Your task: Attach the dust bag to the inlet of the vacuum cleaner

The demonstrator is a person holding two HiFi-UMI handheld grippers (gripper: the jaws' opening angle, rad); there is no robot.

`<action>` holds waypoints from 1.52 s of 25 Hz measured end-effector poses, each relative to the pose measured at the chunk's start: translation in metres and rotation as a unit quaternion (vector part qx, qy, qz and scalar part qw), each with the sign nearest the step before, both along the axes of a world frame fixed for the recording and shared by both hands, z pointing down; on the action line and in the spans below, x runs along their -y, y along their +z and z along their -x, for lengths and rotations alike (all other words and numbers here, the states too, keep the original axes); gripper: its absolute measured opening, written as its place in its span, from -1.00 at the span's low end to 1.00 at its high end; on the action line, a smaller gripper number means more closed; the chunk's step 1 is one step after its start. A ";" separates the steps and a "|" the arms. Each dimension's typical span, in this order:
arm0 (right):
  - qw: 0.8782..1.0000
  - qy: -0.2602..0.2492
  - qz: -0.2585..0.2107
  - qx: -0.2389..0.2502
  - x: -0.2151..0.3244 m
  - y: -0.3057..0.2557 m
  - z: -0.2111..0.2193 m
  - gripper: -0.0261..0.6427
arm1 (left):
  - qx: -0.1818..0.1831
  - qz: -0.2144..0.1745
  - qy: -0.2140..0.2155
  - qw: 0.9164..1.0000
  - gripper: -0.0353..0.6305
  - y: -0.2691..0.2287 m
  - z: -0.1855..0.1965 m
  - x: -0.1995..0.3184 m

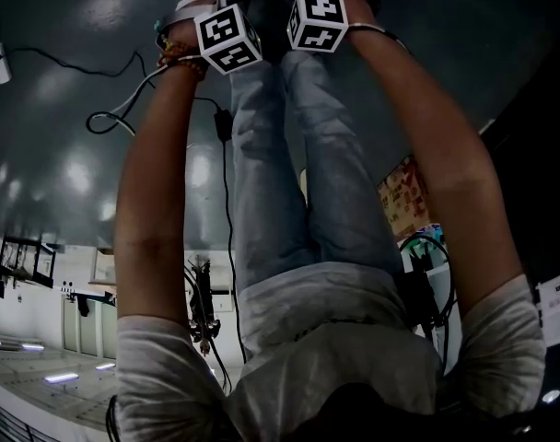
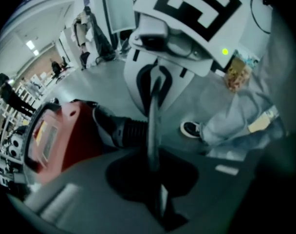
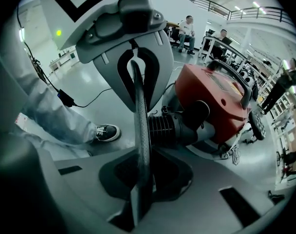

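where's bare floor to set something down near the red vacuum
Free: the pale floor between the shoe and the black cable. Crowded: around the red vacuum and its hose, with a white cord trailing by the wheel.

Vacuum cleaner [image 3: 213, 94] body glossy red plastic, its hose [image 3: 162, 128] ribbed matt black, floor [image 3: 75, 79] smooth and shiny, jeans [image 1: 280, 182] cloth.

My left forearm [image 1: 156, 201] and right forearm [image 1: 427, 127] stretch out side by side above the dark grey floor [image 1: 68, 127]. The left gripper's marker cube [image 1: 227, 38] sits just beside the right gripper's marker cube [image 1: 318, 20]. My pale jeans [image 1: 289, 173] show between the arms. A black cable [image 1: 227, 201] trails past my left arm, a patterned box [image 1: 404, 196] lies beside my right.
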State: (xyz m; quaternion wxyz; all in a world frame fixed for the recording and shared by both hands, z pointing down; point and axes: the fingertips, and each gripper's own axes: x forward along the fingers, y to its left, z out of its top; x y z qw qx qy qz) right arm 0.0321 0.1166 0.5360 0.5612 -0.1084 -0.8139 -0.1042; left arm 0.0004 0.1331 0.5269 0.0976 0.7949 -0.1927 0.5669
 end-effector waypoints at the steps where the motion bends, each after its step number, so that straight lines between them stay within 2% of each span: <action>1: 1.000 -0.005 -0.008 -0.002 0.001 -0.001 0.003 -0.81 | -0.006 0.003 -0.010 1.000 -0.80 0.001 0.002 -0.001; 4: 0.999 -0.033 -0.037 -0.010 0.001 -0.003 0.008 -0.81 | -0.019 0.008 -0.039 0.999 -0.81 0.004 0.005 -0.003; 6: 0.999 -0.032 -0.039 -0.012 0.000 -0.002 0.007 -0.81 | -0.016 0.005 -0.040 0.999 -0.81 0.006 0.005 -0.002; 11: 1.000 0.029 -0.006 -0.004 -0.001 0.004 0.000 -0.81 | 0.018 0.000 0.047 0.999 -0.80 0.005 0.004 0.003; 13: 0.999 0.046 -0.004 -0.002 0.001 0.005 -0.002 -0.81 | 0.024 -0.005 0.058 0.998 -0.80 0.003 0.003 0.006; 16: 0.999 0.038 -0.023 -0.007 0.007 0.000 0.000 -0.81 | 0.016 -0.009 0.023 1.000 -0.80 0.002 0.003 0.007; 19: 0.998 -0.014 -0.064 -0.012 0.011 -0.002 0.008 -0.81 | 0.000 -0.004 -0.022 1.000 -0.81 0.011 0.009 0.007; 21: 0.996 -0.034 -0.076 -0.014 0.013 -0.001 0.012 -0.81 | -0.002 -0.001 -0.037 0.999 -0.82 0.017 0.012 0.007; 23: 0.998 -0.021 -0.062 -0.010 0.013 0.001 0.010 -0.81 | 0.000 -0.003 -0.041 0.999 -0.82 0.014 0.012 0.010; 28: 0.999 0.030 -0.018 -0.009 0.010 0.007 0.000 -0.82 | 0.025 0.000 0.009 1.000 -0.81 0.004 0.006 0.013; 30: 0.999 0.037 -0.014 -0.011 0.011 0.007 0.000 -0.81 | 0.024 -0.001 0.012 1.000 -0.81 0.003 0.006 0.014; 35: 0.999 0.007 -0.037 -0.022 0.016 -0.003 0.008 -0.81 | -0.008 0.009 -0.038 0.999 -0.81 0.014 0.012 0.019; 38: 0.999 -0.010 -0.040 -0.019 0.013 -0.012 0.011 -0.81 | -0.010 0.021 -0.058 0.998 -0.82 0.021 0.016 0.016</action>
